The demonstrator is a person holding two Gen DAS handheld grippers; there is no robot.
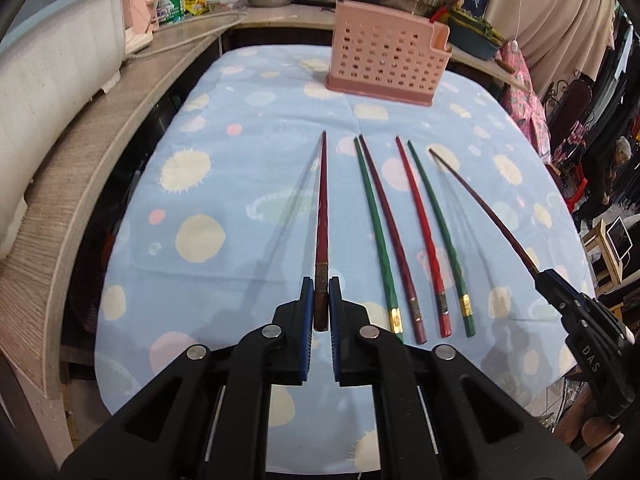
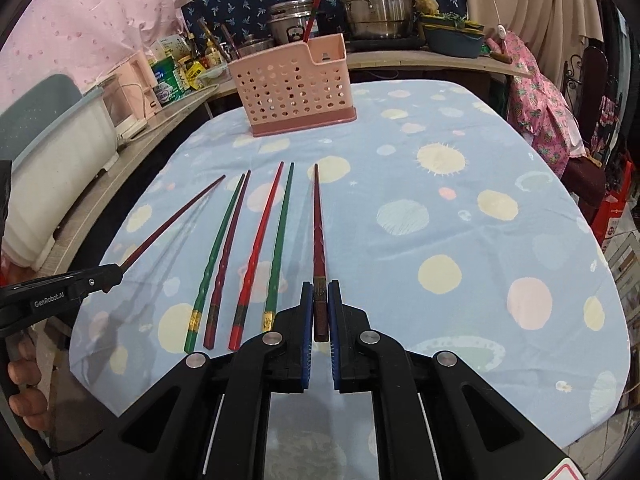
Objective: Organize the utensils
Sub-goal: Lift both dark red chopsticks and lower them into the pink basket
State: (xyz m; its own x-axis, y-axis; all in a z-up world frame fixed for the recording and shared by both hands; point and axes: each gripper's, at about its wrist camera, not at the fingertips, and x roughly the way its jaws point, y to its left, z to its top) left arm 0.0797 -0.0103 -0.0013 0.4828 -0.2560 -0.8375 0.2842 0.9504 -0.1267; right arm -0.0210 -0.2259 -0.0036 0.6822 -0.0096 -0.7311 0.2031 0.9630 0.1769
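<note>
My left gripper [image 1: 321, 300] is shut on the butt end of a dark red chopstick [image 1: 322, 208], which is lifted off the cloth and points toward the pink perforated holder [image 1: 384, 60]. My right gripper [image 2: 321, 304] is shut on a second dark red chopstick [image 2: 319, 232], also raised. Each gripper appears in the other's view: the right gripper [image 1: 560, 288] at the right, the left gripper [image 2: 112, 274] at the left. Between them several chopsticks lie side by side on the cloth: green [image 2: 216, 256], maroon [image 2: 228, 256], red [image 2: 258, 248], green [image 2: 280, 240]. The holder [image 2: 292, 84] has a red chopstick [image 2: 311, 20] standing in it.
A blue spotted cloth [image 1: 240, 200] covers the table. A wooden counter [image 1: 80, 152] curves along the left with a white tub [image 1: 48, 80] on it. Steel pots [image 2: 376, 0] and bottles [image 2: 172, 72] crowd the back shelf. Clothes and clutter [image 2: 540, 112] stand off the right edge.
</note>
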